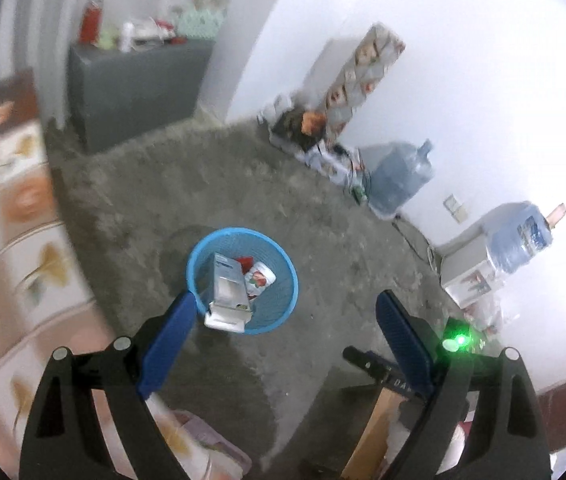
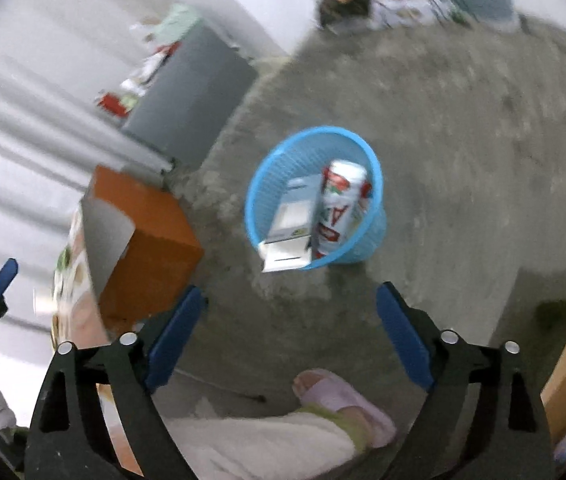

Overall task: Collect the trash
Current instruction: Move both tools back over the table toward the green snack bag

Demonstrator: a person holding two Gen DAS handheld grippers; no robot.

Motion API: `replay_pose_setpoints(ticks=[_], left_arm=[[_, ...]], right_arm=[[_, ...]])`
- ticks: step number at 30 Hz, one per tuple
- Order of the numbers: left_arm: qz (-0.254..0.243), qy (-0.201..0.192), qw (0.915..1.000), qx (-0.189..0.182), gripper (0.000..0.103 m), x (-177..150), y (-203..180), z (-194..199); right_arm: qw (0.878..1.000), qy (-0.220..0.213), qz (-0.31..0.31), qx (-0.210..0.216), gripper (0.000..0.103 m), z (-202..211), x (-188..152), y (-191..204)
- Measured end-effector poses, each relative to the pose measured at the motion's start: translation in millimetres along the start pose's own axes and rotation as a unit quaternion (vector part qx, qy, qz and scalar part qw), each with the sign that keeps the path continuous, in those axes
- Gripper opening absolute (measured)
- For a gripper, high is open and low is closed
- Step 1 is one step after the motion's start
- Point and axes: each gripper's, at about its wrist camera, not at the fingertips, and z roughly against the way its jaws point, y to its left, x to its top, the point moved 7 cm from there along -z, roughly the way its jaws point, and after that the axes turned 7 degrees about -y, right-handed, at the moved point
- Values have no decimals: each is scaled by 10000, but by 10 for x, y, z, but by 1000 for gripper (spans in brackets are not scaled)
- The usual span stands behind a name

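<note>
A blue mesh trash basket [image 1: 279,312] stands on the grey carpet; it also shows in the right wrist view [image 2: 267,184]. Inside it a white and grey carton [image 1: 229,288] sticks out over the rim, also seen from the right [image 2: 291,220]. Beside it lies a white cup with red print [image 1: 259,279], which shows in the right wrist view [image 2: 339,208] too. My left gripper [image 1: 285,310] is open and empty, above the basket's near side. My right gripper [image 2: 289,302] is open and empty, held above the floor just short of the basket.
A bed with a flowered cover [image 1: 7,248] lies left. A grey cabinet [image 1: 135,88] with clutter stands at the back wall. Water jugs [image 1: 401,178] and boxes line the right wall. An orange box [image 2: 143,236] stands left of the basket. A slippered foot [image 2: 343,404] is below my right gripper.
</note>
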Motion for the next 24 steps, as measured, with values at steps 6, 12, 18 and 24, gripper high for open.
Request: replay_pose_setpoints(ticks=[6, 12, 18, 24], left_arm=[[64, -632, 9971, 428, 89, -535, 229, 1060], [163, -1340, 9807, 1412, 89, -1130, 787, 2180], [1193, -1885, 9345, 2775, 86, -1959, 1727, 3204], [2870, -1919, 8836, 3163, 71, -2713, 2643, 3600]], right_arm=[[9965, -30, 711, 445, 90, 336, -186, 504], [9876, 282, 1033, 1145, 90, 439, -445, 1057], [9622, 1014, 1761, 1812, 90, 324, -912, 1939], [9218, 1965, 2418, 2305, 90, 76, -1569, 2896]])
